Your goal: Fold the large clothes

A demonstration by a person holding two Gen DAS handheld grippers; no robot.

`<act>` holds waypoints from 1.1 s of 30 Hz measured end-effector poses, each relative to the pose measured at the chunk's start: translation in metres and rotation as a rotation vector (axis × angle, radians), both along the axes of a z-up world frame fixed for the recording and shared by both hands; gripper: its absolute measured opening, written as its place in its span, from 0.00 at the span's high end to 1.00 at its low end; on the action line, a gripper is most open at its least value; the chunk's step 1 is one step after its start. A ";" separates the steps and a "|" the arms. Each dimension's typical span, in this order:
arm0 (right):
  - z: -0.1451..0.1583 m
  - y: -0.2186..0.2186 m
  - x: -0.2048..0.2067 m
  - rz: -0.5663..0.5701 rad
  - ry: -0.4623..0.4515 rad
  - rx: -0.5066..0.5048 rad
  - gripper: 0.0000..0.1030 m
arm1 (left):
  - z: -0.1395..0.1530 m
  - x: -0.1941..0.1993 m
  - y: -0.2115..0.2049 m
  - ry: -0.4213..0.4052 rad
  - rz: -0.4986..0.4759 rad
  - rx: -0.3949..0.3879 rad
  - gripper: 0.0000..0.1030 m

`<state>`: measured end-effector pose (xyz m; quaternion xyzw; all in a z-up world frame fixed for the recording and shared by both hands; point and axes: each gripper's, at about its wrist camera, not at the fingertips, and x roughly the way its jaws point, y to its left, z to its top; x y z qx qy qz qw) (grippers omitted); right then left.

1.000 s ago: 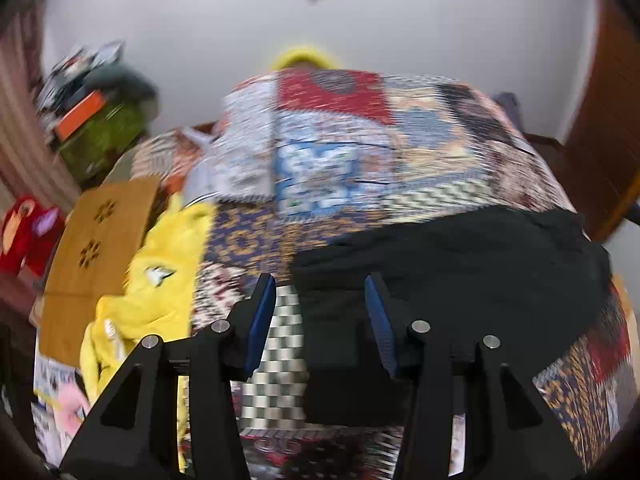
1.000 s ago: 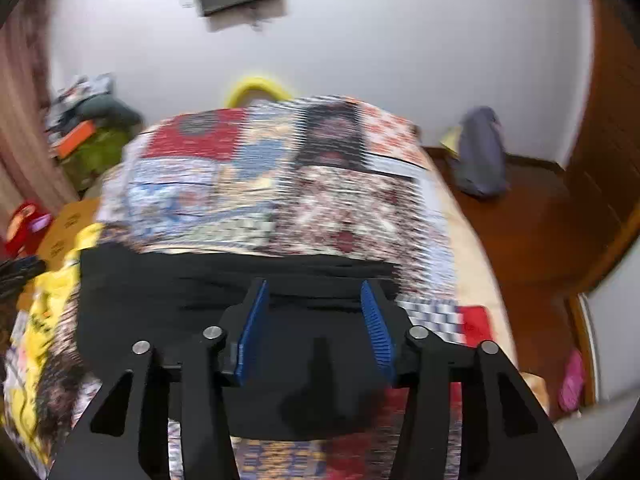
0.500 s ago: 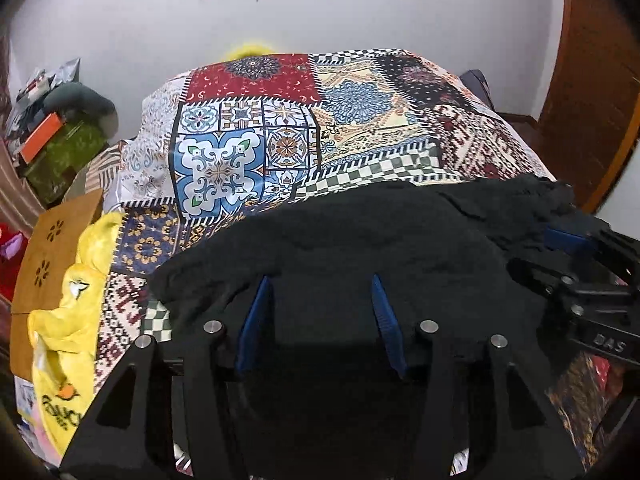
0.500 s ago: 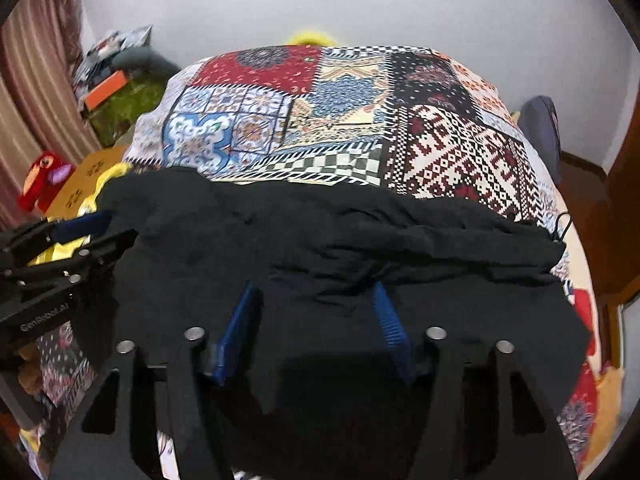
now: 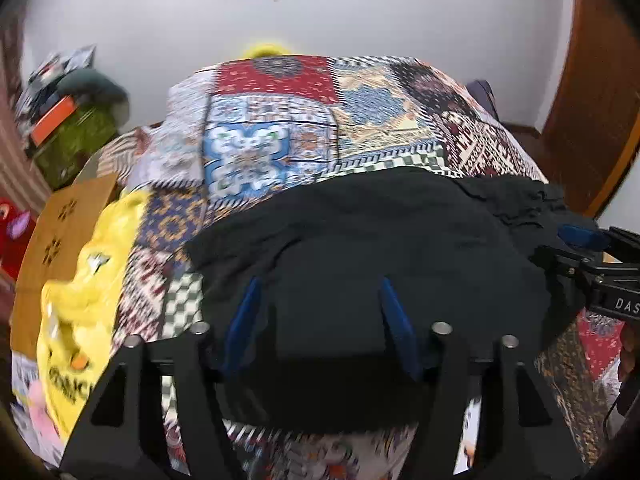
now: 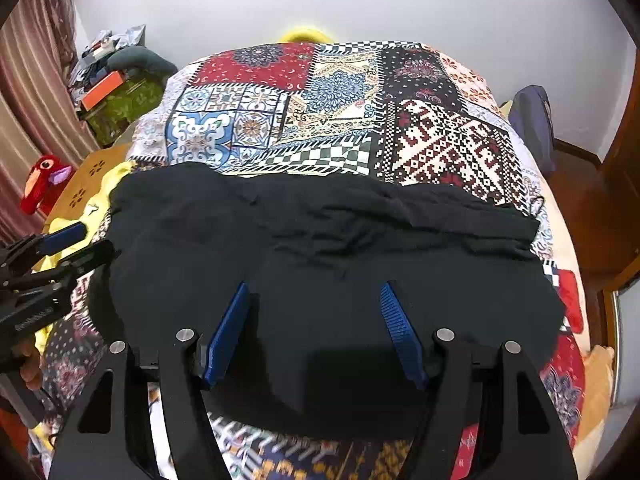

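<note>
A large black garment [image 5: 380,248] lies spread and wrinkled across the near part of a bed with a patchwork cover [image 5: 280,120]; it also shows in the right wrist view [image 6: 328,248]. My left gripper [image 5: 318,292] is open above the garment's left part, blue pads apart, holding nothing. My right gripper [image 6: 314,300] is open above the garment's right part, empty. Each gripper shows in the other's view: the right one [image 5: 592,256] at the right edge, the left one [image 6: 60,248] at the left edge.
A yellow garment [image 5: 88,288] lies at the bed's left edge beside a wooden board [image 5: 60,232]. A red plush toy [image 6: 44,182] and cluttered boxes [image 6: 116,92] stand left. A dark bag [image 6: 534,124] and wooden door [image 5: 600,92] are to the right.
Both grippers have drawn back a little from the black garment, still open. The garment lies spread wide, where one second ago it was a narrower fold.
</note>
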<state>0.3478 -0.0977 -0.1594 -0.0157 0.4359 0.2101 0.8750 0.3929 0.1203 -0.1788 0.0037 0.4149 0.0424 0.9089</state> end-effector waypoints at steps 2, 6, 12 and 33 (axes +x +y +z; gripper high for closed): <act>0.006 -0.001 -0.008 0.008 -0.004 0.007 0.38 | 0.007 -0.017 0.011 -0.022 0.050 -0.023 0.31; 0.017 0.000 -0.027 0.012 -0.038 -0.006 0.37 | 0.012 -0.050 0.039 -0.065 0.148 -0.114 0.23; 0.026 0.011 -0.048 0.059 -0.085 -0.029 0.34 | -0.018 -0.076 0.076 0.021 0.234 -0.320 0.23; -0.005 0.028 -0.037 0.049 -0.054 -0.069 0.32 | -0.137 -0.045 0.129 0.026 0.370 -1.094 0.20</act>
